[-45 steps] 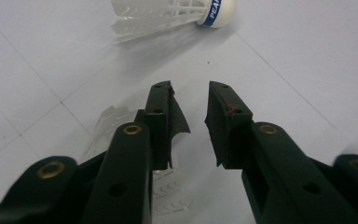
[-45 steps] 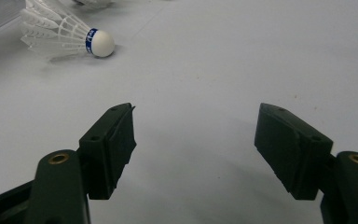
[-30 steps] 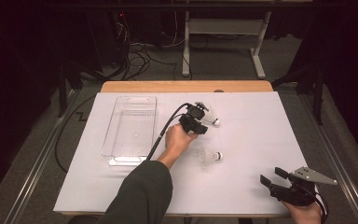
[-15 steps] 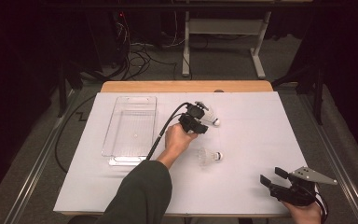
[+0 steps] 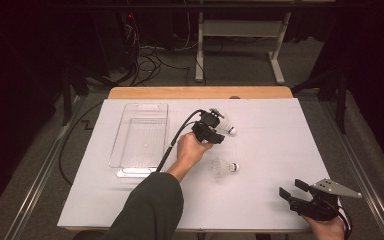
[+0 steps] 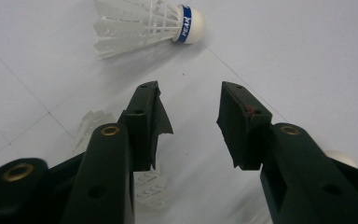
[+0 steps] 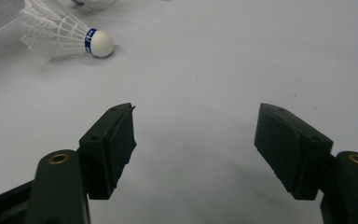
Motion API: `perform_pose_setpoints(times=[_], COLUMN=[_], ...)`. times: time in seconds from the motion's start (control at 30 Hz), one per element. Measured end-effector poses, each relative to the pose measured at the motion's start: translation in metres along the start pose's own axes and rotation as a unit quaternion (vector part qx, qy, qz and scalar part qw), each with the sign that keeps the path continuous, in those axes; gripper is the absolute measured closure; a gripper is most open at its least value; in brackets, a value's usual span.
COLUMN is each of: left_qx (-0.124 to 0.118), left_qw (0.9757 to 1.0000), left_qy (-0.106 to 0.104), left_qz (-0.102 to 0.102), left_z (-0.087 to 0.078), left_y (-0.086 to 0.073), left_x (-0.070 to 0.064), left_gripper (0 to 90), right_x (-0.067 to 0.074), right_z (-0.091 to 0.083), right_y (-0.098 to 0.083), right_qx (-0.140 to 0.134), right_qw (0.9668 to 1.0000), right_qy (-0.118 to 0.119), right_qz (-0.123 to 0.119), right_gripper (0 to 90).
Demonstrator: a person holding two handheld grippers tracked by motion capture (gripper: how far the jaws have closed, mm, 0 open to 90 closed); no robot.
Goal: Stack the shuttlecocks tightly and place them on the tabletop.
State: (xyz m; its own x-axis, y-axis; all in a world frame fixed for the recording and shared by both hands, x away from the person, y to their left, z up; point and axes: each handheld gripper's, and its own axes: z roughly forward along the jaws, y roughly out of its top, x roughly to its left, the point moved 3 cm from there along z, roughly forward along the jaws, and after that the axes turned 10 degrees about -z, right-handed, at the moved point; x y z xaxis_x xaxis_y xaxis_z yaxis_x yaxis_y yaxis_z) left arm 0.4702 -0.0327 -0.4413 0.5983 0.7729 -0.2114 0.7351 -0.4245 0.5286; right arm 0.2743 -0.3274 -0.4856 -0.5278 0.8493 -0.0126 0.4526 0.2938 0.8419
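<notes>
My left claw (image 5: 211,131) is open, and there is nothing between its two black jaws. The jaws have just been opening a bit more. In the left gripper view the left claw (image 6: 191,107) points down at the white table (image 6: 307,56). One birdie (image 6: 144,23) lies just past the tips, on its side, with a blue band by its round white end. A second birdie (image 6: 89,130) lies low under the jaws, with feathers on one side and a round white end on the other (most of it is hidden).

My left hand (image 5: 189,150) holds the claw from behind. My arm in its dark sleeve (image 5: 152,205) comes up from the near edge and reaches to the middle of the table (image 5: 280,130). The claw's black cable (image 5: 172,142) curves back past my hand.

From above, a birdie (image 5: 227,127) lies right at the left claw's tip. Another one, the near birdie (image 5: 225,167), lies beside my hand, a little closer to me. A clear tray (image 5: 122,165) sits to the left, near my arm.

My right claw (image 5: 291,188) is far off at the near right corner. My right hand (image 5: 325,227) holds it low over the table. Its jaws are wide open and hold nothing. In the right gripper view the right claw (image 7: 193,135) points at bare table, with the near birdie (image 7: 65,35) well ahead on the left.
</notes>
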Motion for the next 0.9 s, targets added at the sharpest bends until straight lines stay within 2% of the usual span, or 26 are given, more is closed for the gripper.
perform_pose_setpoints(times=[0.3, 0.53, 0.9], left_qx=[0.000, -0.006, -0.013], left_qw=[0.9998, 0.9996, 0.9996], left_qy=[-0.021, -0.022, -0.022], left_qz=[0.003, 0.014, 0.011], left_z=[-0.005, -0.012, -0.023], left_y=[-0.001, -0.001, -0.006], left_x=[-0.006, -0.011, -0.009], left_gripper=[55.3, 49.5, 44.6], right_x=[0.000, 0.001, 0.001], right_z=[0.000, 0.001, 0.001], right_y=[0.000, 0.000, 0.000], right_qx=[0.000, 0.004, 0.004], right_qw=[1.0000, 1.0000, 1.0000], right_qy=[0.001, 0.002, 0.001], right_qz=[0.000, -0.001, -0.002], right_gripper=[29.2, 29.1, 29.2])
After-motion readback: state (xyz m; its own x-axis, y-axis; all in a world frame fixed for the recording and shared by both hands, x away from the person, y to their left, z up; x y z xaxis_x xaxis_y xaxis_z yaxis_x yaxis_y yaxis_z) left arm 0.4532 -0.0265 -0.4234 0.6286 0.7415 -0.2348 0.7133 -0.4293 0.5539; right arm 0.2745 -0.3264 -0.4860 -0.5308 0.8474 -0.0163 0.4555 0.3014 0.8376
